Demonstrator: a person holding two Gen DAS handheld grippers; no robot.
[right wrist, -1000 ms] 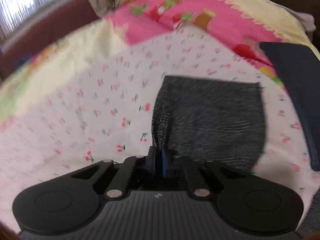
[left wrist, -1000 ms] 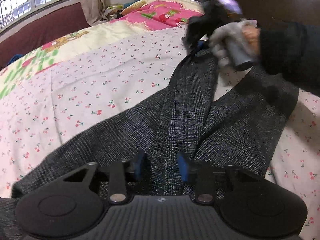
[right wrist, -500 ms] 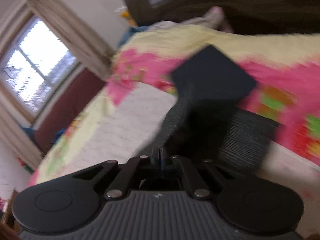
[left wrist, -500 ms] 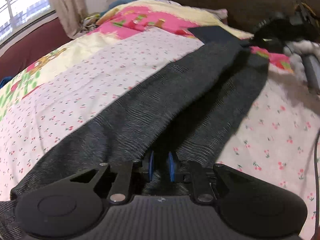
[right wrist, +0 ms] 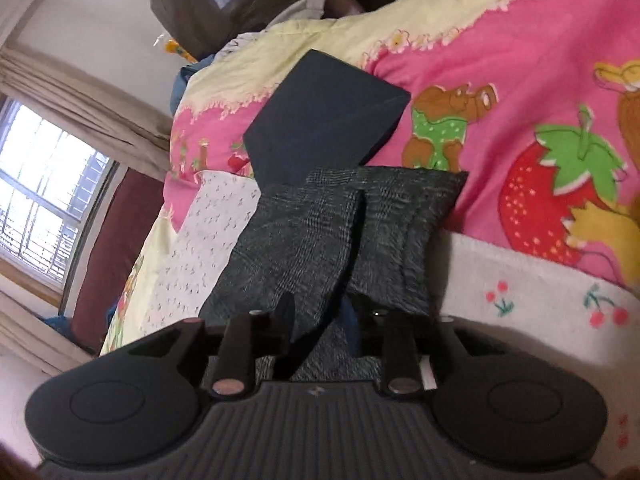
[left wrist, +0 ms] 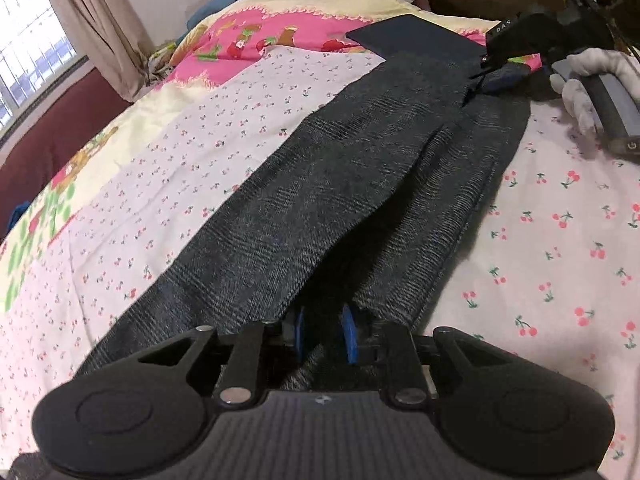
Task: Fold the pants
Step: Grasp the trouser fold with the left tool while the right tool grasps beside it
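You are stretching grey plaid pants [left wrist: 360,184] lengthwise along the cherry-print sheet [left wrist: 200,160] on a bed.

Your left gripper [left wrist: 324,334] is opening at the near end of the pants, cloth lying between its blue pads. Your right gripper [right wrist: 320,320] is opening too, cloth between its parted fingers; a second ago it was clamped shut, lifting one leg. Now both legs are lying side by side, their far ends touching a dark folded garment [right wrist: 324,116] on the pink quilt [right wrist: 520,80].
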